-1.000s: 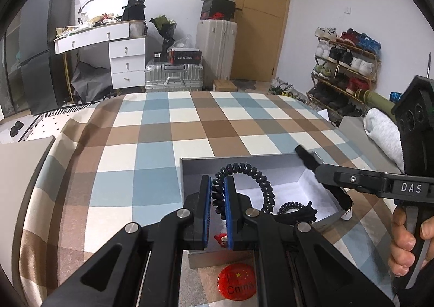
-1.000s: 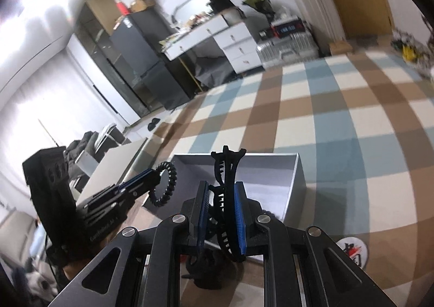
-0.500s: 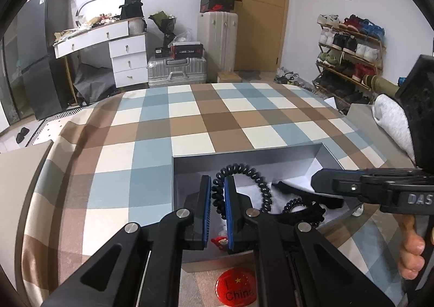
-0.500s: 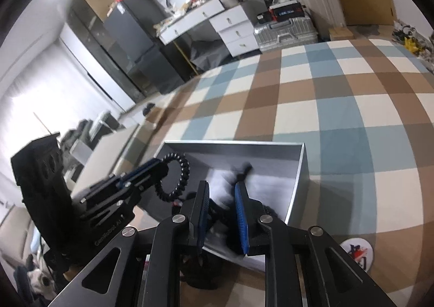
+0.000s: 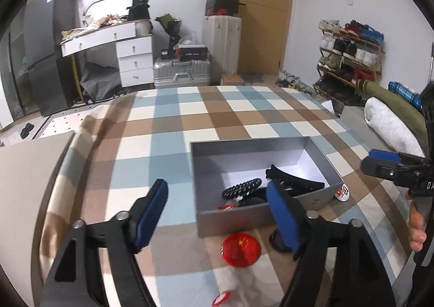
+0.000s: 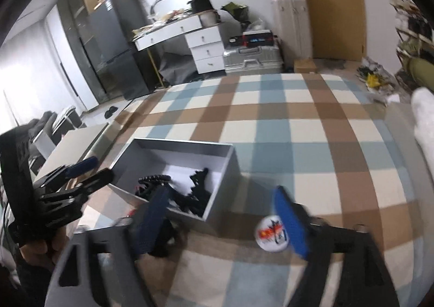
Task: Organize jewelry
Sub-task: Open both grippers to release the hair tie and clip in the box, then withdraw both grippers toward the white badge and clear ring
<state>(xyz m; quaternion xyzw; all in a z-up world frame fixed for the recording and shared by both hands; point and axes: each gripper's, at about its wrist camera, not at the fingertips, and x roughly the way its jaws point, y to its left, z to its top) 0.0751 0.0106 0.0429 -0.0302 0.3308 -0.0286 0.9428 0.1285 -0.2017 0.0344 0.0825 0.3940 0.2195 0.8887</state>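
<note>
An open grey box [image 5: 244, 143] [image 6: 184, 145] stands on the checked cloth. Inside it lie a black coiled hair tie [image 5: 241, 187] [image 6: 154, 179] and a black hair claw [image 5: 295, 181] [image 6: 199, 185], with other dark pieces. My left gripper [image 5: 215, 187] [image 6: 92, 171] hangs back from the box's near left corner, jaws opening, with nothing held. My right gripper [image 6: 221, 193] [image 5: 377, 162] is off the box's right side, jaws opening wide and holding nothing. A red round badge [image 5: 241, 250] lies in front of the box, and a white badge [image 5: 342, 193] [image 6: 271, 233] by its right corner.
A black item [image 5: 279, 239] sits on the cloth by the box's front. A small red and white piece [image 5: 221, 300] lies nearer me. A flat grey board [image 5: 27, 166] lies off the left edge and a white pillow [image 5: 388, 122] at the right. Checked cloth stretches behind the box.
Both grippers opened and drew back. The left let go of the coiled hair tie and the right let go of the hair claw; both pieces now lie in the box.
</note>
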